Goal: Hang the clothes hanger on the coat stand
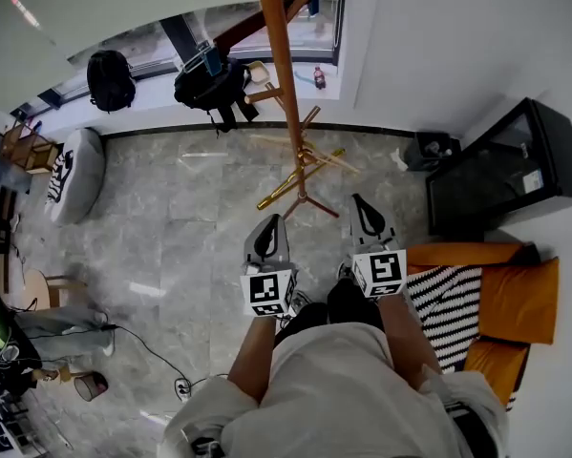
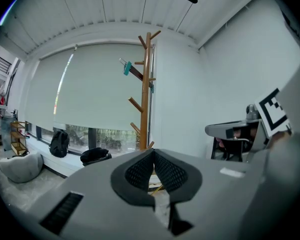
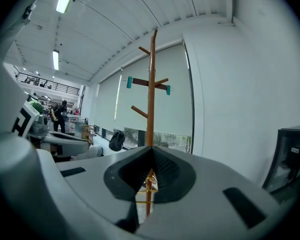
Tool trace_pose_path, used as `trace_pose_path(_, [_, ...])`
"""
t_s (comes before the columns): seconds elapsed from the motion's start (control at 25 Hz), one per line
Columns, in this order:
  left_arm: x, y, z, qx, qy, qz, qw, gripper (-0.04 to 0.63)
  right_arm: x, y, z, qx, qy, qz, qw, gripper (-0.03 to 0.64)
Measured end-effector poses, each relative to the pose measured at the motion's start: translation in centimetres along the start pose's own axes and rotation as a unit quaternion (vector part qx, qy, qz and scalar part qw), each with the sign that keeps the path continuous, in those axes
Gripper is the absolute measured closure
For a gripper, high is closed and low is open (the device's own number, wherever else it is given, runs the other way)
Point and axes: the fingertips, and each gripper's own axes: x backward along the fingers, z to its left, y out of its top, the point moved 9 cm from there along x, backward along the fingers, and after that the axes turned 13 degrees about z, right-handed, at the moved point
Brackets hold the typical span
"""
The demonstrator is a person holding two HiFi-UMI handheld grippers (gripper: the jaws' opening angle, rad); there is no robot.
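The wooden coat stand (image 1: 284,74) rises straight ahead of me, also visible in the left gripper view (image 2: 146,89) and the right gripper view (image 3: 152,89). A dark wooden clothes hanger (image 1: 262,17) with teal clips hangs on an upper peg (image 2: 133,71) (image 3: 147,83). A gold-coloured hanger (image 1: 300,175) lies by the stand's feet and shows past the right jaws (image 3: 150,180). My left gripper (image 1: 268,219) and right gripper (image 1: 360,200) point level at the stand, a short way from it. Both are shut with nothing held (image 2: 153,153) (image 3: 151,151).
Two black bags (image 1: 111,79) (image 1: 209,86) and a bottle (image 1: 319,76) sit on the window ledge. A pale beanbag (image 1: 75,175) lies at the left, a black cabinet (image 1: 505,165) at the right. An orange sofa (image 1: 519,303) with a striped cushion is beside me.
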Motion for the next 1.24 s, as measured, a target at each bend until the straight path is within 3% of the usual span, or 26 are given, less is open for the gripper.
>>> trace_pose_path(0.56, [0.5, 3.8, -1.4, -0.004, -0.006, -0.050, 0.9987, 0.586, 1.9, 2.4, -1.3, 0.017, -0.013, -0.026, 0.999, 0.612])
trace_pose_path(1.24, [-1.0, 4.3, -3.2, -0.013, -0.015, -0.048, 0.9987, 0.586, 1.4, 2.2, -3.4, 0.011, -0.017, -0.026, 0.999, 0.612])
